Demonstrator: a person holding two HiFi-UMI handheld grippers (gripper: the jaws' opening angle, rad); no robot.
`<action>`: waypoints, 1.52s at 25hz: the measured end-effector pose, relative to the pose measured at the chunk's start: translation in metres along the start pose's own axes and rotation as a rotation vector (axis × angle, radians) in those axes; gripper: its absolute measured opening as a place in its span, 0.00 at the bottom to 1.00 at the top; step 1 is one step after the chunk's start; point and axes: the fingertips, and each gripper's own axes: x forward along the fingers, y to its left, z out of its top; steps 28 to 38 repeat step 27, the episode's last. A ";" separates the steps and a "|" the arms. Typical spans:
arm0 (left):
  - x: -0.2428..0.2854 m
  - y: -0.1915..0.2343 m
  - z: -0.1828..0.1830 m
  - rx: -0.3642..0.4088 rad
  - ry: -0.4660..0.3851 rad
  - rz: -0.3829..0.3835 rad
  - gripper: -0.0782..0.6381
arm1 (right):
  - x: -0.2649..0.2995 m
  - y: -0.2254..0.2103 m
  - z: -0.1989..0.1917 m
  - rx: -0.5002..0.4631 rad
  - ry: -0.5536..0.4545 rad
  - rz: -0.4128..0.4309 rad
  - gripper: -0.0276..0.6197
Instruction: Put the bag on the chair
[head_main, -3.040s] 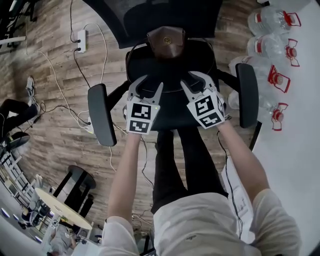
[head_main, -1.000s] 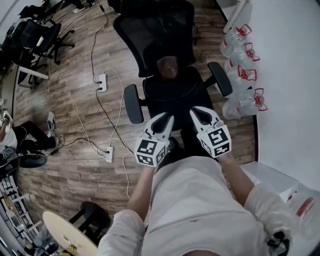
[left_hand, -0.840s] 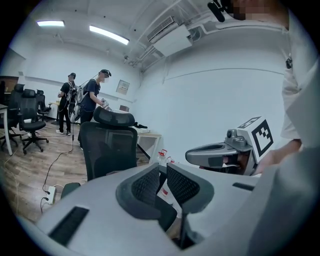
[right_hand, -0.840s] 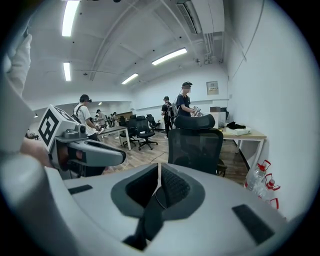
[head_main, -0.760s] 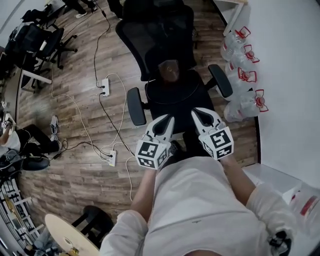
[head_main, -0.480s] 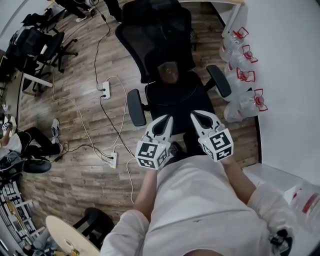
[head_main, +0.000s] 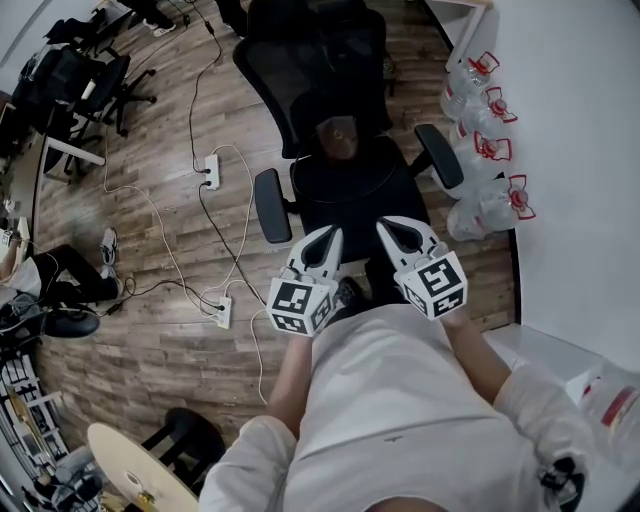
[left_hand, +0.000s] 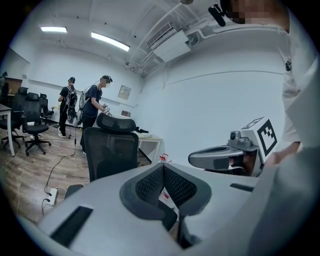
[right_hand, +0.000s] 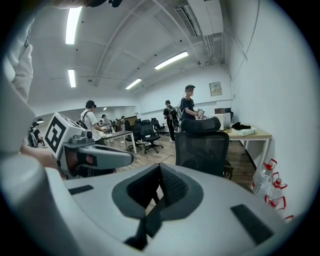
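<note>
A small brown bag (head_main: 338, 134) rests at the back of the black office chair's seat (head_main: 352, 192), against the backrest. Both grippers are held close to my body, in front of the seat and clear of the bag. My left gripper (head_main: 320, 241) is shut with nothing in it; in the left gripper view (left_hand: 163, 168) its pads meet. My right gripper (head_main: 401, 231) is likewise shut and empty, its pads together in the right gripper view (right_hand: 160, 169). The chair's backrest (left_hand: 112, 145) (right_hand: 202, 145) stands ahead of both.
Several water bottles (head_main: 484, 150) with red caps stand on the floor by the white table (head_main: 580, 150) at the right. A power strip (head_main: 212, 170) and cables trail over the wood floor at the left. People (left_hand: 95, 107) stand by desks further back.
Three seconds ago both grippers hung open over the seat near the bag; they have drawn back to my body, and I stand farther off. The bag stays on the seat.
</note>
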 end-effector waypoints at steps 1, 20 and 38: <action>-0.001 0.000 0.000 0.000 0.000 0.001 0.12 | 0.000 0.001 -0.001 0.002 0.003 0.001 0.05; -0.003 -0.004 -0.006 -0.017 0.013 0.016 0.12 | 0.002 0.007 -0.001 0.013 0.014 0.024 0.05; -0.001 -0.001 -0.007 -0.019 0.016 0.017 0.12 | 0.004 0.006 -0.006 0.010 0.027 0.030 0.05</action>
